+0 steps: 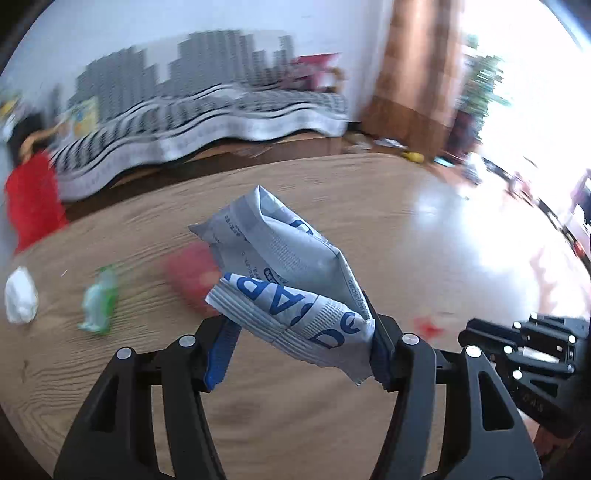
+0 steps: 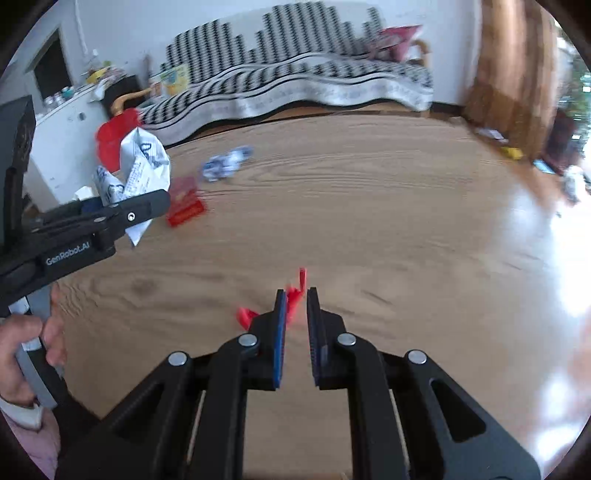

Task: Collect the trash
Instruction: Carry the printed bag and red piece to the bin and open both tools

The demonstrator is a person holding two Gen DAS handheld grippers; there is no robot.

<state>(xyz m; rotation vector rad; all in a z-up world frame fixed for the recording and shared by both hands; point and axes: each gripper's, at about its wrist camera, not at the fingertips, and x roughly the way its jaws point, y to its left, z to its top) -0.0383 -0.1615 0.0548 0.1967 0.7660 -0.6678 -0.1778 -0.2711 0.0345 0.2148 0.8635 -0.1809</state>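
Step in hand: carrying collected trash above the table (image 2: 369, 221). Left gripper (image 1: 299, 347) fingers pinch the grey-blue wrapper (image 1: 288, 273); right gripper (image 2: 295, 306) fingers press on a red scrap (image 2: 295, 295) (small, blurred). Next: locate a bin; none visible.

wood floor (image 2: 369, 221), striped sofa (image 2: 295, 81), white wall (image 2: 147, 26), bright window glare (image 1: 535, 74)

Location: you are working in a home living room.
Before you stands a sofa (image 2: 295, 74) under a black-and-white patterned cover, a brown curtain (image 2: 513, 62) by a bright window, a potted plant (image 1: 484, 81), and a wood-grain table (image 2: 369, 206) strewn with wrappers.
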